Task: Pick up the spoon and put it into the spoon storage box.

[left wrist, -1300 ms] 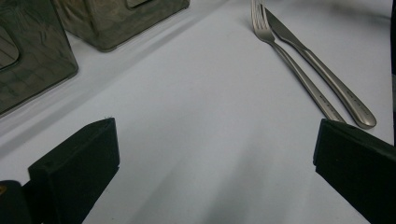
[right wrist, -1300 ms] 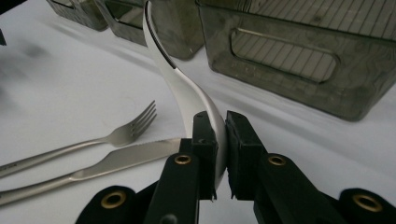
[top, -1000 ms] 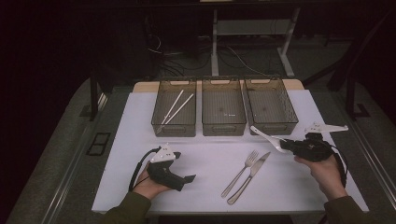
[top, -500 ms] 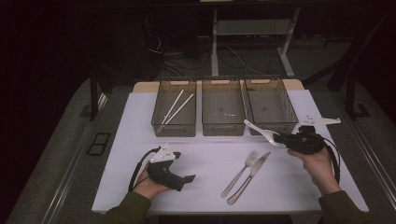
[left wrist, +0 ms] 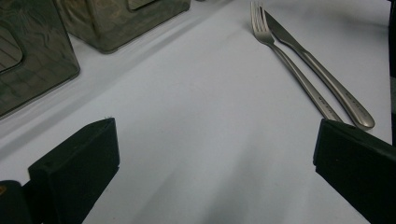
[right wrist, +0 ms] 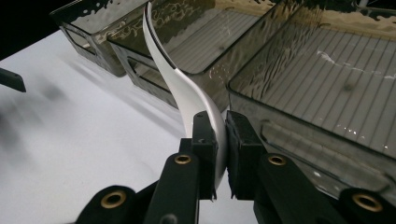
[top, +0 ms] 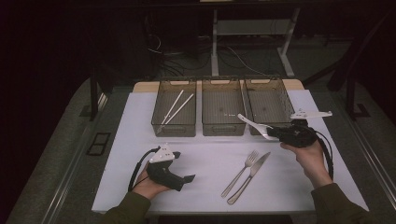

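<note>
We have the white spoon (right wrist: 187,93) clamped between the fingers (right wrist: 205,140) of our right gripper (top: 280,133), its long axis running up and away from them toward the middle bin (top: 223,106), with the right bin (top: 267,105) just beside. It is a smooth, curved white spoon, held by one end above the worktop (top: 210,158). Our left gripper (top: 189,178), farther off, rests with fingers spread wide on nothing.
</note>
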{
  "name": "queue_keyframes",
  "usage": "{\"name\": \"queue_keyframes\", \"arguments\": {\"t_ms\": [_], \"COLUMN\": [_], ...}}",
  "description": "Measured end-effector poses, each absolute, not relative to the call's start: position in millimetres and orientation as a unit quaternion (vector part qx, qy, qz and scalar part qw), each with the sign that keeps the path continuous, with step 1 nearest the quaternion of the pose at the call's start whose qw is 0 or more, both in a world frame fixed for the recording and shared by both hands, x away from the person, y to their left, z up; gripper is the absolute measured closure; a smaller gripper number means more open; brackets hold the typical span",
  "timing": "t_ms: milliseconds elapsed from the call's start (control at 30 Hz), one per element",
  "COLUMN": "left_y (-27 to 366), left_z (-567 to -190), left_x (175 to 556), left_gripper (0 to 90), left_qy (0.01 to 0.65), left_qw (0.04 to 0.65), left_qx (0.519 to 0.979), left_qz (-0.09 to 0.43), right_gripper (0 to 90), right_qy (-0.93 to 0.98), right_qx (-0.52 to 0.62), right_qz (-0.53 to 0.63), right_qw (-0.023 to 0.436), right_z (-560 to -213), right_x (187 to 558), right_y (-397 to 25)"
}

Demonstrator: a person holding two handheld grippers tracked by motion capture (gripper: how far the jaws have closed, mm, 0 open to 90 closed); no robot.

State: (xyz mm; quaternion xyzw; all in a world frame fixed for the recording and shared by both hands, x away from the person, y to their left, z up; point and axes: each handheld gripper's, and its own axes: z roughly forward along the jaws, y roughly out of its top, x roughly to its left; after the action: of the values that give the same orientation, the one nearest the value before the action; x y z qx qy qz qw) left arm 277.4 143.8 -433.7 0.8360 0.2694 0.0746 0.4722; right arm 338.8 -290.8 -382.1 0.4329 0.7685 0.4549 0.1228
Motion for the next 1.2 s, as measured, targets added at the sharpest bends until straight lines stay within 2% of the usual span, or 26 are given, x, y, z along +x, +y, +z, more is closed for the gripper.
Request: {"name": "queue_keyframes", "arguments": {"t_ms": [1200], "left_y": [143], "left_z": [-433], "left_x": [276], "left_gripper": [0.0], "left_qy": [0.266], "left_qw": [0.474], "left_qx": [0.836], "left_qz": [0.072], "right_gripper": [82.5], "right_qy": [0.780], "right_qx": [0.427], "right_qz": [0.440], "right_qw": [0.125], "right_z": [-370], "right_x": [404], "right_y": [-228]}}
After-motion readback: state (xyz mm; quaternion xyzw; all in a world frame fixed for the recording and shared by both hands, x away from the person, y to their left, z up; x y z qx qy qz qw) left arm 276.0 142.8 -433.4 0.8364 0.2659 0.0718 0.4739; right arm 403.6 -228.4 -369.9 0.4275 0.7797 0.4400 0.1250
